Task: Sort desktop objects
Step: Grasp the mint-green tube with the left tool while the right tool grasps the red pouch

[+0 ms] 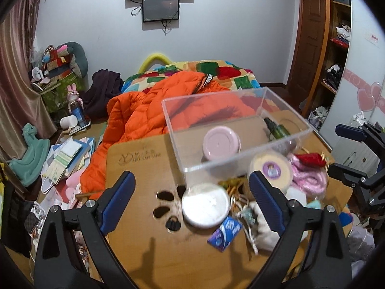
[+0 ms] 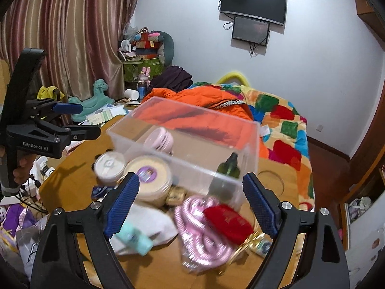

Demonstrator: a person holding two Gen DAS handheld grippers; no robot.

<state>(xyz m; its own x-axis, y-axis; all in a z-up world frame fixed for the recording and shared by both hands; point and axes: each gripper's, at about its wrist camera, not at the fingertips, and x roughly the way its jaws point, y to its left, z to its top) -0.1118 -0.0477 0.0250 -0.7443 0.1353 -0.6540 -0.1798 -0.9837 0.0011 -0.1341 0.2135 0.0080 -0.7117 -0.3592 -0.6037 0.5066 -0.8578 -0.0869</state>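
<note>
The clear bin (image 1: pixel 237 130) stands on the wooden surface (image 1: pixel 144 248), ahead of both tools. Inside it are a pink jar (image 1: pixel 221 143) and a dark green bottle (image 1: pixel 276 128); the bottle lies toward the bin's right end.

Loose items lie on the surface between the bin and the tools:
- White-lidded tin (image 1: pixel 205 204): between the left tool's fingers, touching neither.
- Blue packet (image 1: pixel 225 232): just beside the tin, on its near side.
- Round tub with a purple label (image 1: pixel 270 171): against the bin's near wall, just beyond the left tool's right finger.
- Pink cord (image 2: pixel 204 228): coiled between the right tool's fingers.
- Red pouch (image 2: pixel 227 222): lying on the cord.
- Mint-coloured item (image 2: pixel 134 238): just below the right tool's left finger; blurred, type not determinable.
- White cloth bag (image 2: pixel 149 224): under the mint item.

Left tool (image 1: pixel 192 204): fingers spread wide, gripping nothing, above the surface. Right tool (image 2: pixel 191 206): fingers spread wide, gripping nothing, above the cord and pouch. In the right wrist view the left tool appears at the far left, with a hand (image 2: pixel 20 168) on its handle.

Beyond the surface, an orange jacket (image 1: pixel 144 118) lies on a bed with a multicoloured quilt (image 2: pixel 286 130).
</note>
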